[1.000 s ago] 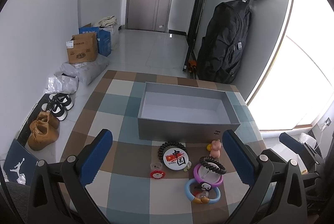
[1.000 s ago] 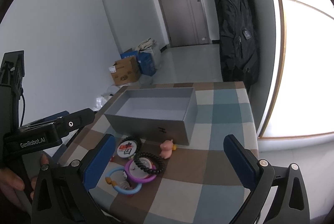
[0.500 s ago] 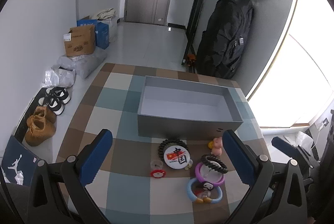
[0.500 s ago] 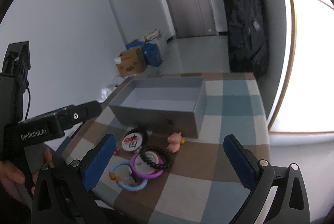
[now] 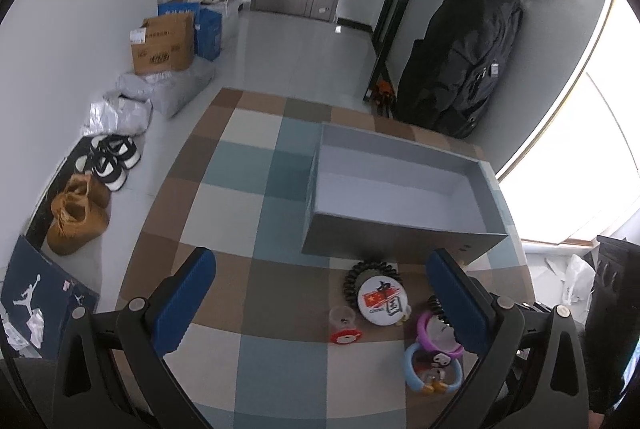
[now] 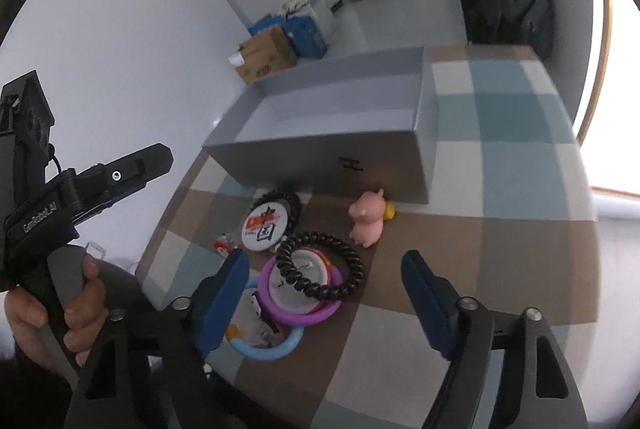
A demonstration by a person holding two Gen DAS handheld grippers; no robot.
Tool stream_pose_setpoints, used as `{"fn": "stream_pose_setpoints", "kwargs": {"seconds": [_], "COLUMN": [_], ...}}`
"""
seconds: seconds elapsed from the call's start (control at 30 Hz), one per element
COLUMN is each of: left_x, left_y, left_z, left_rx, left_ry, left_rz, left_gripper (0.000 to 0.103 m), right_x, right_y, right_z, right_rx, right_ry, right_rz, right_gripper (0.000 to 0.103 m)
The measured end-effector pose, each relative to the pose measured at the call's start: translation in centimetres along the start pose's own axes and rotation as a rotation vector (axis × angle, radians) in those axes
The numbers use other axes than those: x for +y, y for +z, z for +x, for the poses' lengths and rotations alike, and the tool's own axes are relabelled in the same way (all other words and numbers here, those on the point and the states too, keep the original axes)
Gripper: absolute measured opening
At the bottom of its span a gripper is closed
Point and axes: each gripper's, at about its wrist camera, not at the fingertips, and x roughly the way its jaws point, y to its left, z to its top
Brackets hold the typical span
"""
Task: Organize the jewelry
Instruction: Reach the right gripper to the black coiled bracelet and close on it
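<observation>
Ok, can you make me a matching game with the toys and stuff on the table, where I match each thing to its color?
Things:
1. toy pig
2. coiled hair tie
3. open box
4. big ring under the hair tie

Colors:
a. gray
b. purple
c. pink
d. black

Pairs: 1-c, 2-d, 3-a, 4-b

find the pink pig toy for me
In the right wrist view the pink pig toy stands on the checked tablecloth just in front of the grey box, right of the round badge.
</observation>
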Motion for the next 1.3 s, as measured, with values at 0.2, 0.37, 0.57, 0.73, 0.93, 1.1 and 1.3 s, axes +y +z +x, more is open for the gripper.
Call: {"fn": "stream_pose_setpoints", "kwargs": {"seconds": [0.2,0.37,0.57,0.73,0.93,1.1,1.3], "left_x": [0.8,1.4,1.8,1.0,-0.3,-0.2,-0.1], "left_y": [0.5,0.7,0.6,-0.1,-1.3,-2.2,-2.9], "left_z": [0.7,1.6,2.2,2.5,2.4,2.6,3.3], "left_rx": [0.023,0.063,0.096,0.128,0.156,0.189,0.223], "left_ry": [0.010,0.013,0.021,-0.008,-0.015,-0.008,-0.011], "left_rz": [-0.014,-0.032,-0.036,0.006,0.094,0.110,0.110], "left_gripper": [0.102,0.102,0.102,0.102,0.102,0.102,0.088], "right_x": [0.4,-0.4,-1.3,-1.7,-1.9,-2.1,-1.9], "right_y": [0.3,0.5,0.7,0.7,0.9,0.7,0.6], "right_z": [1.2,1.1,0.1,-0.6,-2.1,-2.7,-3.0], "right_rx": [0.050,0.056,0.036,0.016,-0.036,-0.049,-0.054], "right_ry": [-0.019,-0.007,0.022,0.041,0.055,0.060,0.072], "right_rz": [-0.021,0.024,0.070,0.089,0.092,0.106,0.104], "right_gripper": [0.053,0.043,0.040,0.039,0.039,0.039,0.039]}}
